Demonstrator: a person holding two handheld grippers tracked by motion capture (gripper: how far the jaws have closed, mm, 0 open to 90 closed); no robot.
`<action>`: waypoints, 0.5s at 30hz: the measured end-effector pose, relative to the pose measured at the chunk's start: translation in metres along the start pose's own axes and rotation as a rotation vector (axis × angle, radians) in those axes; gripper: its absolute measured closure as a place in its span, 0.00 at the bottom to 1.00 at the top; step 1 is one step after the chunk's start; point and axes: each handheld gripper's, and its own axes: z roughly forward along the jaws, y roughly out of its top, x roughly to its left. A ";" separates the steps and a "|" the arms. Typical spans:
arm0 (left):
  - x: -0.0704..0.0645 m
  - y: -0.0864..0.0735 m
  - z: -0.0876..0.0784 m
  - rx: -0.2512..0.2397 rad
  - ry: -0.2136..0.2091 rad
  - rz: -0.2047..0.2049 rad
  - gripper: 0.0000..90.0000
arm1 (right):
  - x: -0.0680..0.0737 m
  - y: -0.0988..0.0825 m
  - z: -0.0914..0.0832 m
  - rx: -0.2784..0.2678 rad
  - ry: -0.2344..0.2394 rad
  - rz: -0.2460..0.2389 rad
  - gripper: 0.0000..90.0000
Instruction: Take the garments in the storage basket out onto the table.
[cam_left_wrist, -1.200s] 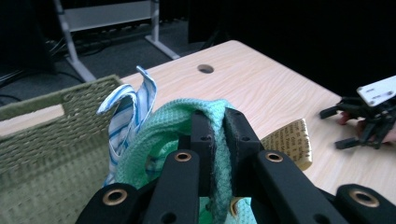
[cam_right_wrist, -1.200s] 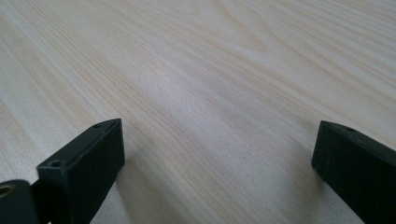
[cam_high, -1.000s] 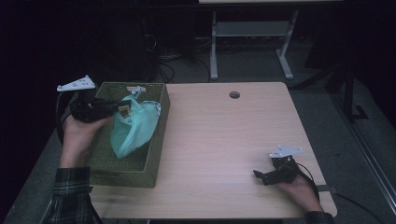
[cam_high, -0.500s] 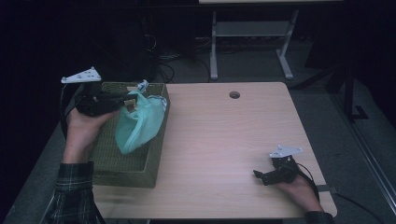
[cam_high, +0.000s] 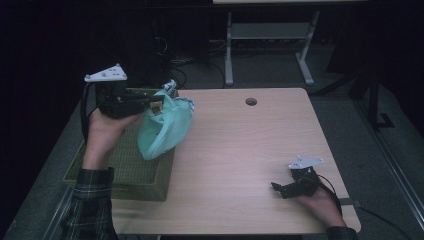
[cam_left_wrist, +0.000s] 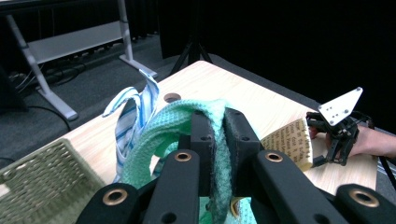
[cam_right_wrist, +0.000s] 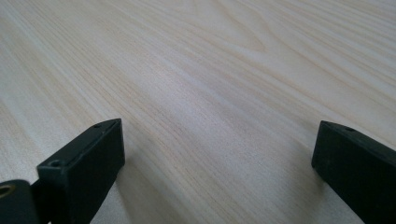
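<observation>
Clamping a green cloth (cam_high: 164, 131) above the basket's rim (cam_high: 169, 165), the left hand-held gripper (cam_high: 154, 106); right hand-held gripper (cam_high: 276, 188) gapes.

Pale wood-grain rectangular surface (cam_high: 235, 150), round cable hole (cam_high: 251, 101) near far edge. Olive-green woven rectangular basket (cam_high: 130, 170) sits at its left edge. Right gripper (cam_high: 289, 189) rests near the front right corner.
</observation>
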 end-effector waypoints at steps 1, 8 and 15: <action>-0.001 0.000 0.003 -0.002 -0.004 0.001 0.92 | 0.000 0.000 0.000 0.000 0.000 0.000 0.03; -0.013 0.002 0.023 -0.003 -0.037 0.012 0.92 | 0.000 0.000 0.000 0.001 -0.001 0.002 0.03; -0.022 -0.002 0.038 -0.002 -0.058 0.016 0.92 | 0.000 0.000 0.000 0.003 0.001 0.004 0.03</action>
